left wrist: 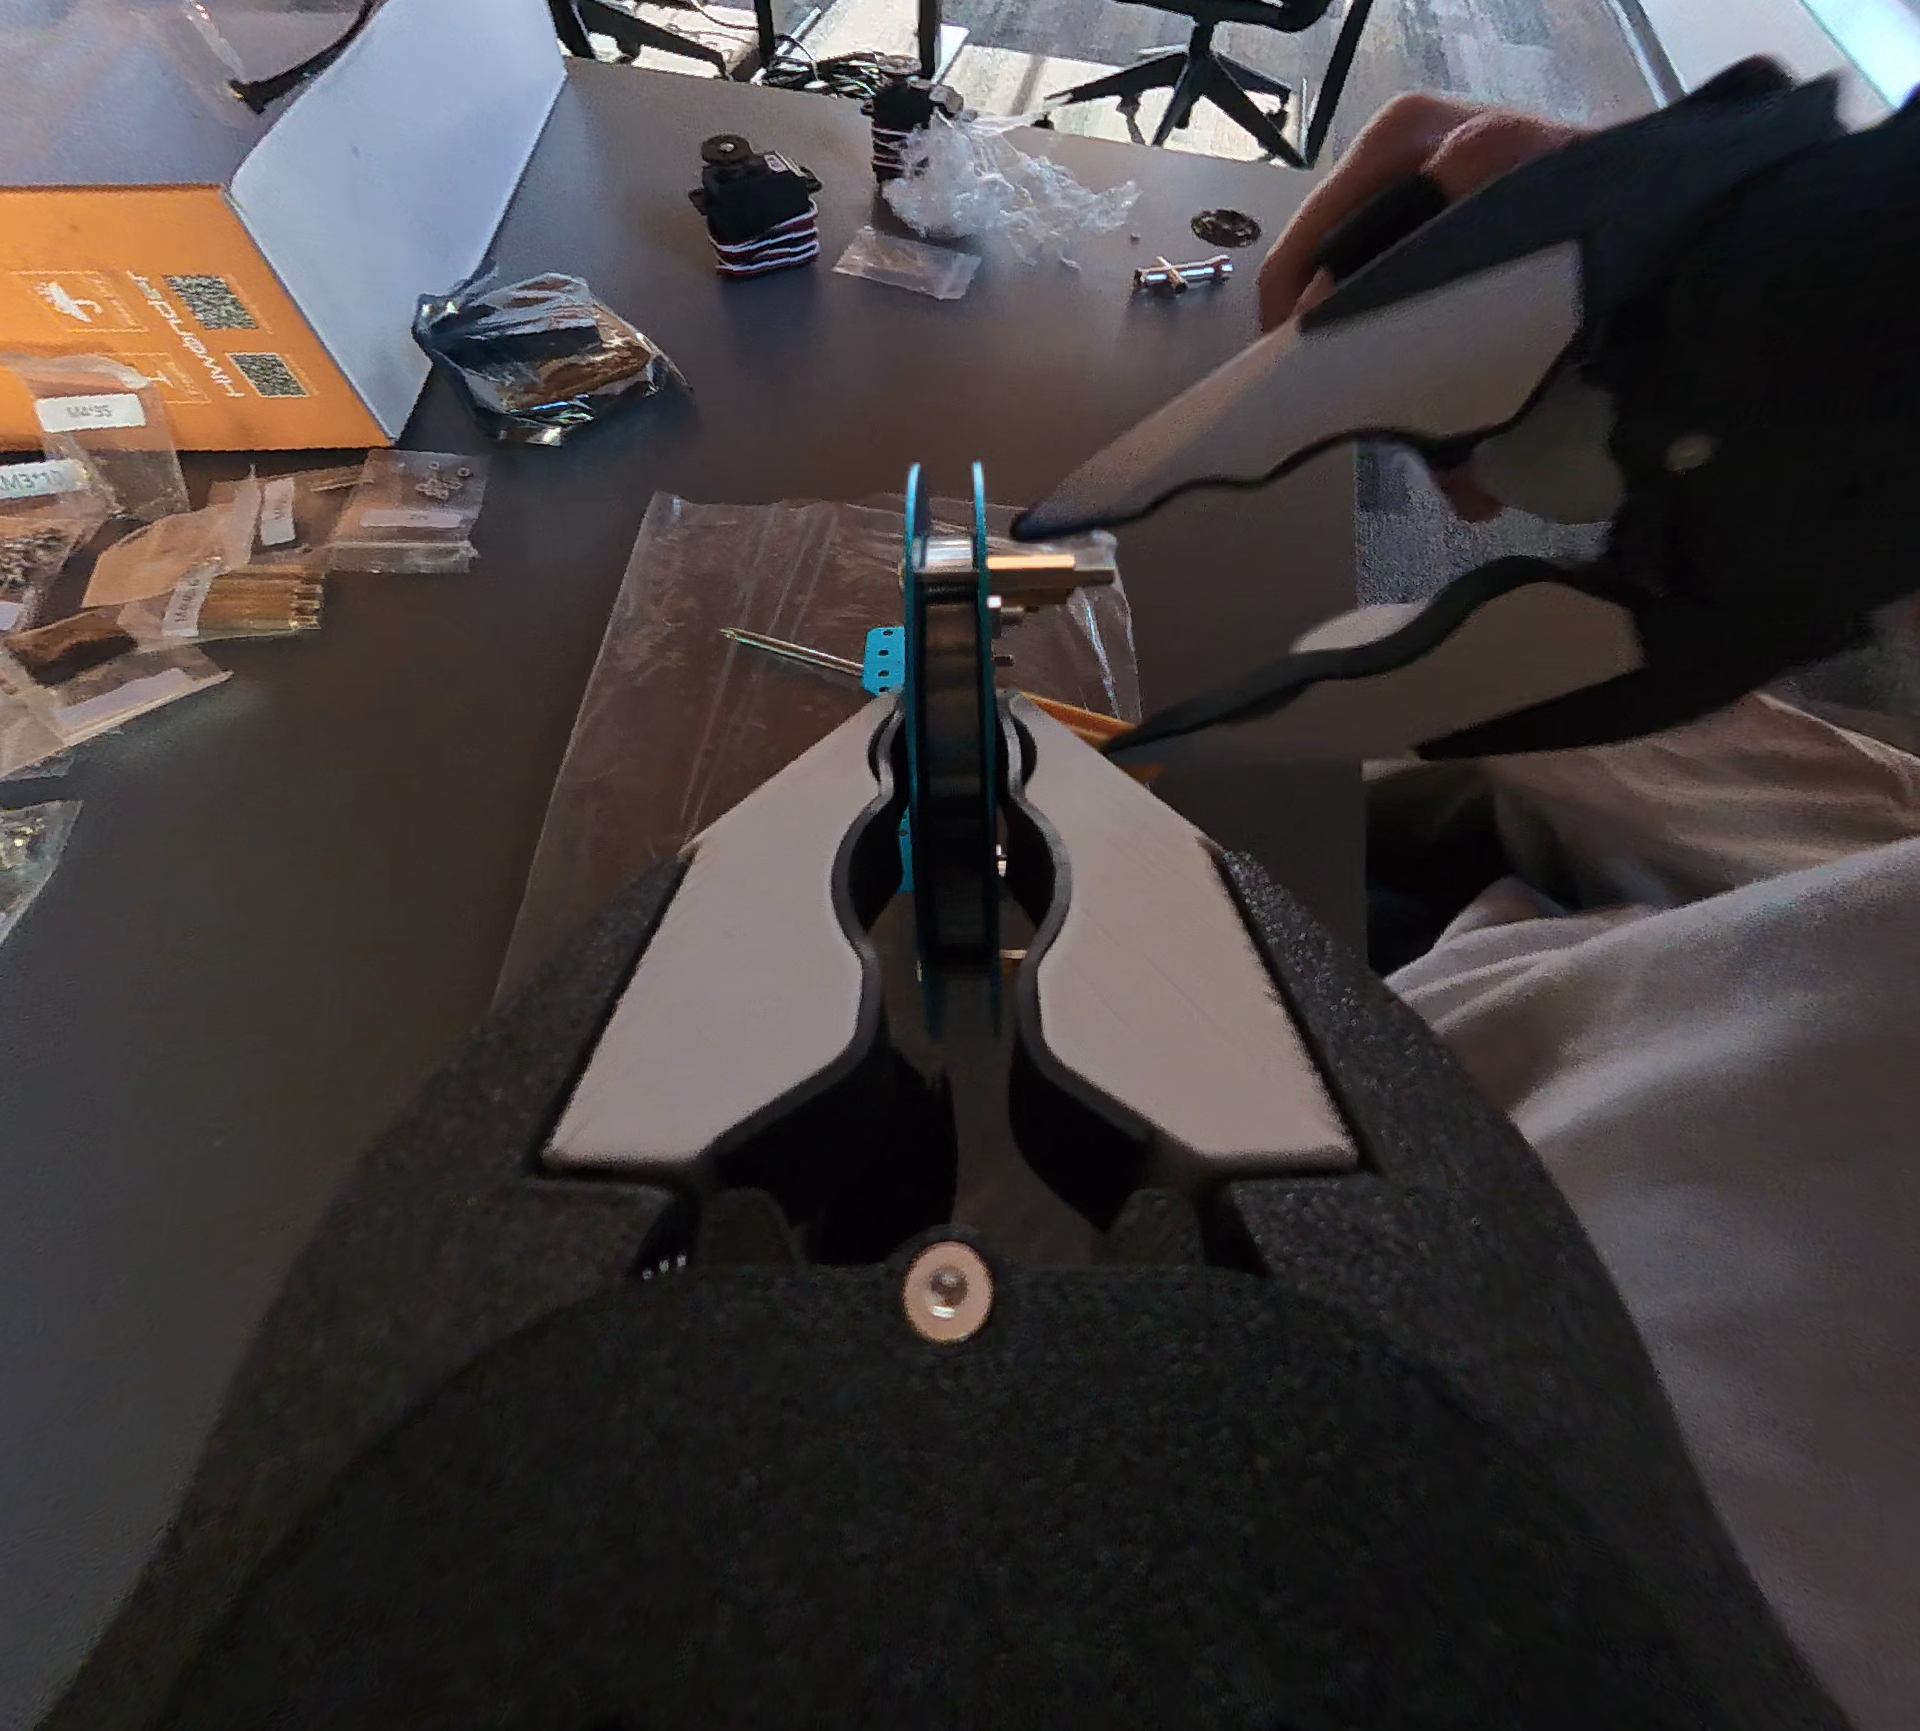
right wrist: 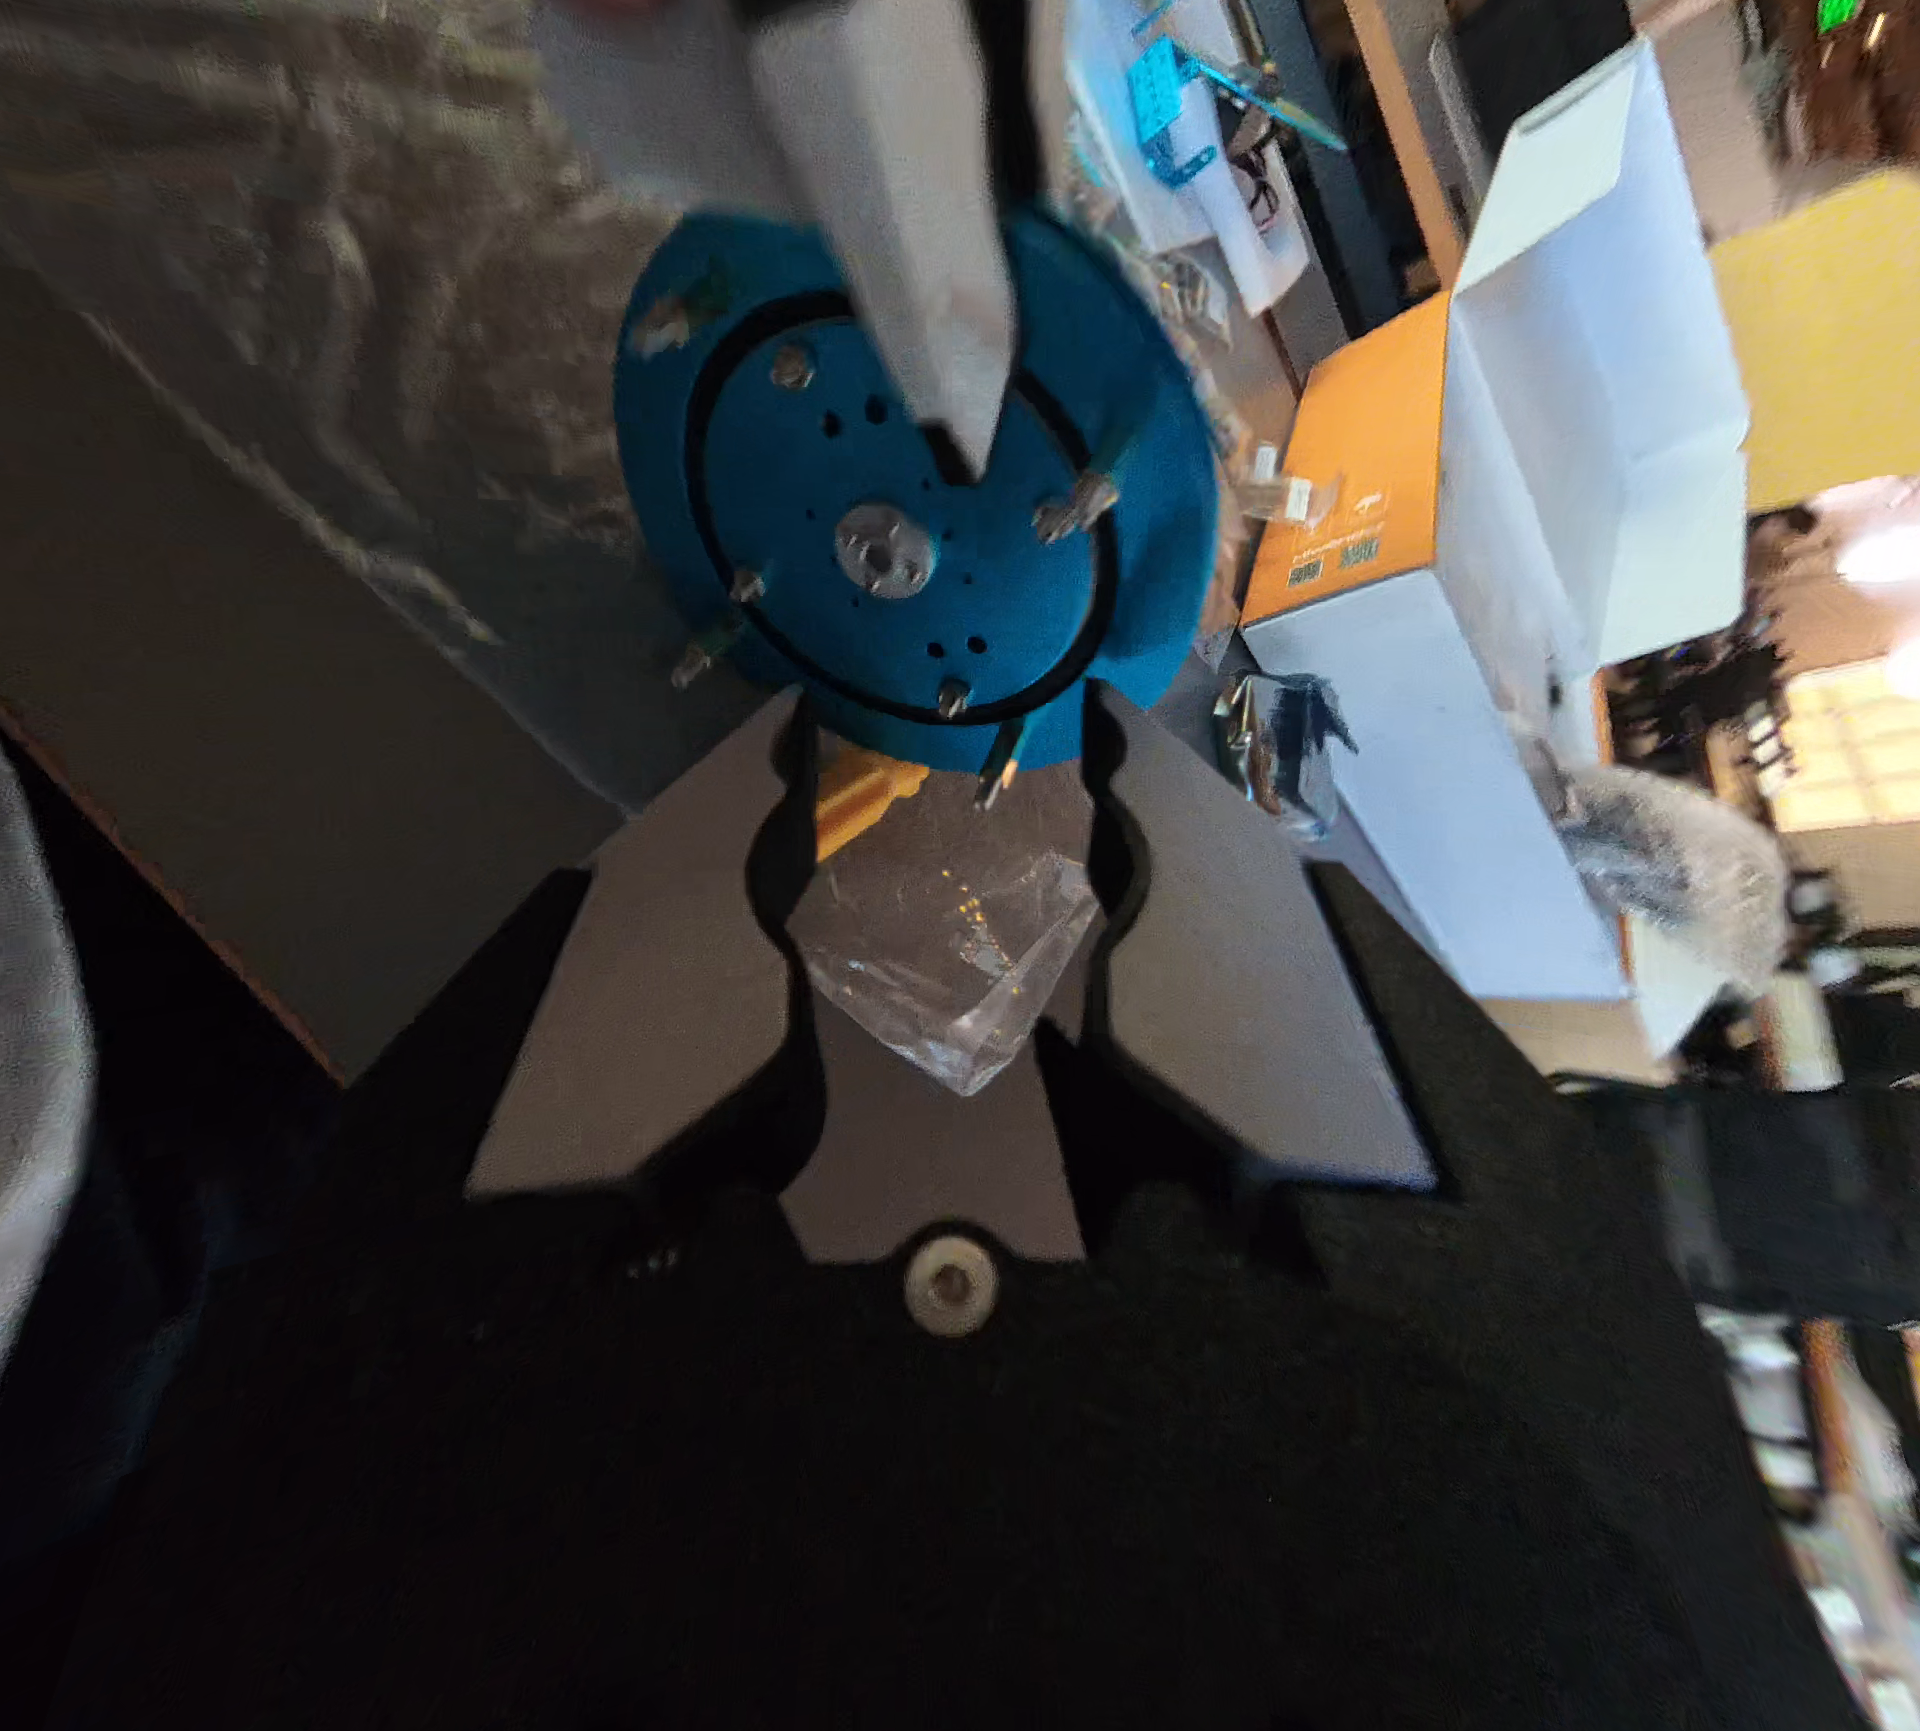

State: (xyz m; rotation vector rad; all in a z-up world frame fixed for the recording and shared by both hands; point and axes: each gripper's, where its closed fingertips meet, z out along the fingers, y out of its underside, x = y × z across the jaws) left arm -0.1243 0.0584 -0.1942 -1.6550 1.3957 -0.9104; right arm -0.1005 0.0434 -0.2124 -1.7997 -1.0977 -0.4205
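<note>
My left gripper (left wrist: 951, 715) is shut on a blue disc assembly (left wrist: 951, 798), two round blue plates with a black part between them, held upright and edge-on over the dark table (left wrist: 312, 850). A brass standoff (left wrist: 1034, 564) sticks out of its right face. My right gripper (left wrist: 1070, 632) comes in from the right, jaws wide open, its upper fingertip beside that standoff. In the right wrist view the disc (right wrist: 790, 486) faces me with several metal studs (right wrist: 1075, 507). The right gripper (right wrist: 945, 705) is open just below it, with a small clear bag (right wrist: 935, 954) between its fingers.
A clear plastic sheet (left wrist: 727, 642) and a thin orange-handled tool (left wrist: 790, 647) lie under the disc. An orange-and-white box (left wrist: 312, 227), small parts bags (left wrist: 156, 538), two black servos (left wrist: 753, 211) and crumpled plastic (left wrist: 997, 195) sit beyond. A person's light-clothed lap (left wrist: 1662, 1058) is on the right. Some 4 cm of space lies between my two pairs of fingers.
</note>
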